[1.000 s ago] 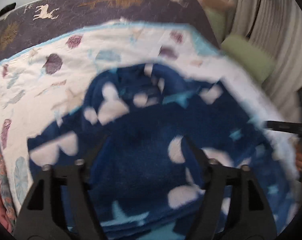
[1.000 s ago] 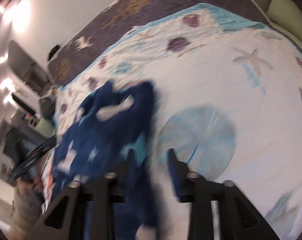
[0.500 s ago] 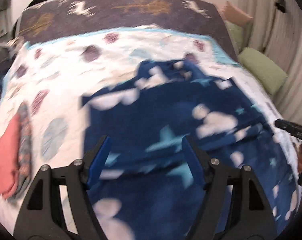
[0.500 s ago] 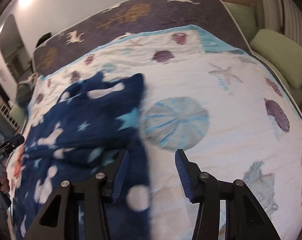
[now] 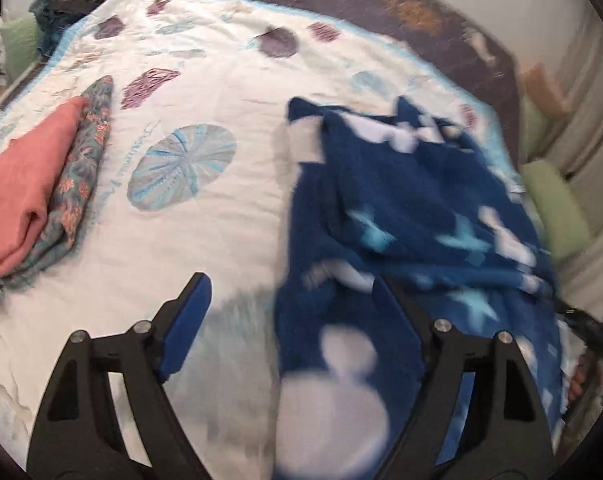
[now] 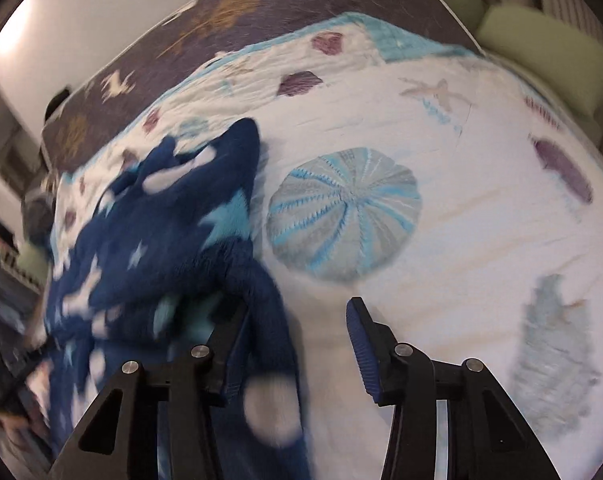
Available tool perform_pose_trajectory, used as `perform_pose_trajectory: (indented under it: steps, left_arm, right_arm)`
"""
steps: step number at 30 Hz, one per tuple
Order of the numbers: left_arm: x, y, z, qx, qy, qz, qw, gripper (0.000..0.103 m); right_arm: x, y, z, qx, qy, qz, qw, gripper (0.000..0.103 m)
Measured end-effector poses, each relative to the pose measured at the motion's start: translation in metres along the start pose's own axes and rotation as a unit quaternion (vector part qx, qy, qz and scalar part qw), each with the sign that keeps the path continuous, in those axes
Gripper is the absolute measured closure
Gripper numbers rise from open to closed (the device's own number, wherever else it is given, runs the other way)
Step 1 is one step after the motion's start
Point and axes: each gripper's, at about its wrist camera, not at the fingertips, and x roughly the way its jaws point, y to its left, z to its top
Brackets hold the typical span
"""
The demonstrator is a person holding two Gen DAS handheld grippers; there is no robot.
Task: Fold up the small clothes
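Two grippers, jaws apart, at the blue fleece garment.

The blue star-print fleece garment (image 5: 413,216) is spread on the seashell quilt (image 5: 205,240), long axis running away from both grippers. It is overlapped by the left gripper's (image 5: 289,304) right finger and the right gripper's (image 6: 297,332) left finger; neither is clamped.

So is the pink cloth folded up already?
Folded. The pink cloth lies as a neat flat bundle with a rounded doubled edge, stacked on a flowery cloth on the bedspread.
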Motion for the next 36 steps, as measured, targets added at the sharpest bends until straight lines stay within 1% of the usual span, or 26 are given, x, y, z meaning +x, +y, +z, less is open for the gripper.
perform_pose_trajectory:
  steps: [1,2,3,5,6,8,10,13,15,16,18,19,21,23,26,27,29,32,36]
  left_arm:
    - [-0.01,0.0,-0.006,0.003,-0.002,-0.019,0.9998,0.02]
    - [-0.026,0.003,-0.019,0.011,-0.005,-0.042,0.999,0.02]
    - [-0.032,0.002,-0.022,0.017,-0.005,-0.049,0.9986,0.02]
    - [-0.054,0.003,-0.042,0.03,-0.004,-0.047,0.9984,0.02]
    - [-0.065,0.002,-0.053,0.033,-0.006,-0.049,0.9982,0.02]
    - [-0.083,-0.005,-0.07,0.041,-0.01,-0.066,0.9969,0.02]
    - [-0.102,-0.021,-0.09,0.069,-0.015,-0.083,0.994,0.02]
    - [-0.121,-0.054,-0.116,0.127,-0.017,-0.099,0.9868,0.02]
    - [-0.134,-0.082,-0.138,0.17,-0.016,-0.125,0.9774,0.02]
    - [-0.138,-0.091,-0.146,0.183,-0.017,-0.135,0.9735,0.02]
    - [-0.144,-0.112,-0.166,0.222,-0.013,-0.149,0.9636,0.029]
    - [-0.144,-0.122,-0.177,0.242,-0.01,-0.145,0.9593,0.03]
    - [-0.145,-0.133,-0.194,0.268,-0.005,-0.137,0.9536,0.035]
    - [-0.145,-0.137,-0.207,0.281,0.0,-0.133,0.9505,0.037]
    - [-0.148,-0.136,-0.226,0.276,0.011,-0.146,0.9498,0.038]
    - [-0.148,-0.135,-0.23,0.276,0.01,-0.145,0.95,0.038]
    - [-0.146,-0.133,-0.24,0.28,0.005,-0.129,0.9514,0.038]
    - [-0.141,-0.132,-0.25,0.282,0.002,-0.108,0.9533,0.038]
    - [-0.134,-0.138,-0.26,0.292,-0.006,-0.088,0.9523,0.038]
  right_arm:
    - [-0.009,-0.001,-0.006,-0.012,0.001,0.004,1.0,0.054]
    - [-0.02,-0.003,-0.015,-0.022,0.003,0.019,1.0,0.054]
    - [-0.033,-0.007,-0.025,-0.028,0.004,0.044,0.999,0.054]
    - [-0.05,-0.014,-0.043,-0.033,0.007,0.073,0.997,0.054]
    - [-0.062,-0.016,-0.054,-0.036,0.004,0.075,0.997,0.054]
    - [-0.085,-0.015,-0.078,-0.039,-0.006,0.075,0.996,0.054]
    - [-0.101,-0.006,-0.097,-0.045,-0.012,0.093,0.995,0.054]
    - [-0.126,0.029,-0.128,-0.093,-0.022,0.137,0.986,0.054]
    - [-0.137,0.061,-0.148,-0.147,-0.02,0.161,0.976,0.054]
    - [-0.141,0.079,-0.161,-0.176,-0.015,0.176,0.968,0.054]
    - [-0.144,0.098,-0.181,-0.208,-0.006,0.192,0.959,0.054]
    - [-0.145,0.107,-0.192,-0.223,-0.001,0.195,0.955,0.054]
    - [-0.146,0.121,-0.217,-0.248,0.006,0.188,0.95,0.054]
    - [-0.146,0.128,-0.237,-0.263,0.01,0.18,0.948,0.054]
    - [-0.15,0.136,-0.267,-0.297,0.009,0.161,0.941,0.054]
    - [-0.153,0.136,-0.274,-0.308,0.006,0.156,0.938,0.054]
    - [-0.156,0.137,-0.289,-0.33,0.0,0.138,0.934,0.054]
    - [-0.154,0.139,-0.306,-0.365,-0.008,0.093,0.926,0.054]
    - [-0.145,0.147,-0.32,-0.419,-0.028,0.048,0.906,0.054]
